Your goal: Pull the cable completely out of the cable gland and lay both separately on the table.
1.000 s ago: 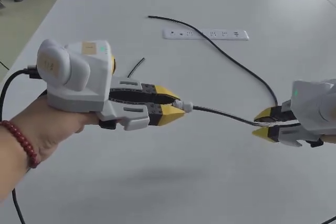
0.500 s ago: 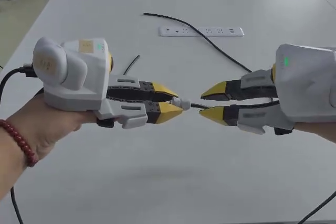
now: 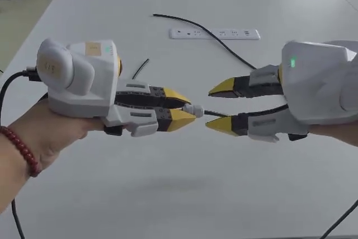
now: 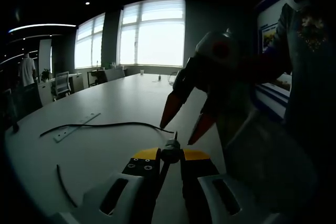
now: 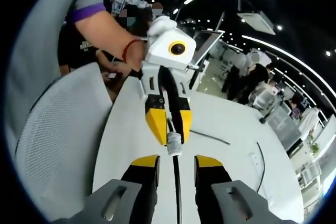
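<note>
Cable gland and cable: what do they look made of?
Cable gland: probably moulded plastic, going by its pale grey-white, dull finish, though it is too small to rule out plated metal. Cable: matte black flexible jacket, likely rubber or PVC, since it lies in loose curves across the table.

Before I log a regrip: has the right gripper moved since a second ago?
Yes. Against the power strip, the right gripper has come left, from beyond the strip's right end to below its middle, near the cable gland.
</note>
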`<state>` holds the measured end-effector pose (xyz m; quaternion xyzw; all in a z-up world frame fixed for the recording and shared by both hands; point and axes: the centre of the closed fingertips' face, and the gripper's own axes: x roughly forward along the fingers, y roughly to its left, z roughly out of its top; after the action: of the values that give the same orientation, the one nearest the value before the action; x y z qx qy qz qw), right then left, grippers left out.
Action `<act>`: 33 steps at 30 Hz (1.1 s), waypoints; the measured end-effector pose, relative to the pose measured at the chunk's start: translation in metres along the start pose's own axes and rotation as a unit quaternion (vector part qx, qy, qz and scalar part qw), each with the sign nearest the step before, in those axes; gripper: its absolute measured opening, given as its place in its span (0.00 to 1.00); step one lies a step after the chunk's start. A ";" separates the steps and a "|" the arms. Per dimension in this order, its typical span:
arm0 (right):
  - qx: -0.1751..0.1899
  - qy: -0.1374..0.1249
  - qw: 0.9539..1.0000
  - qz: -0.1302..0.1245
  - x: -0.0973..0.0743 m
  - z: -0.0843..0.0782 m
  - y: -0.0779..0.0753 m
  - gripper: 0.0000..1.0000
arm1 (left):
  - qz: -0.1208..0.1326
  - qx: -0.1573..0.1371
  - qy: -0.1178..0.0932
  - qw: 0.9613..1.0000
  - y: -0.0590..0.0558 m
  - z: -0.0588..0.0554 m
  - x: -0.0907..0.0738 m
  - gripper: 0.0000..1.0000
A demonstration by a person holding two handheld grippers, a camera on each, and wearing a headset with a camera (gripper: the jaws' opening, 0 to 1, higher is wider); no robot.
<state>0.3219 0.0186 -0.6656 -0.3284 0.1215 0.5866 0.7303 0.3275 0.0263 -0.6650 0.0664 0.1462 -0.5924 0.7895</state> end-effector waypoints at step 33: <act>-0.033 0.079 0.996 0.012 -0.007 -0.050 0.000 0.00 | 0.003 0.014 0.003 1.000 0.003 0.000 -0.004 0.16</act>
<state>0.3307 -0.0187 -0.6993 -0.3959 0.1634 0.5712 0.7003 0.3297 0.0305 -0.6640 0.0801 0.1400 -0.5919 0.7897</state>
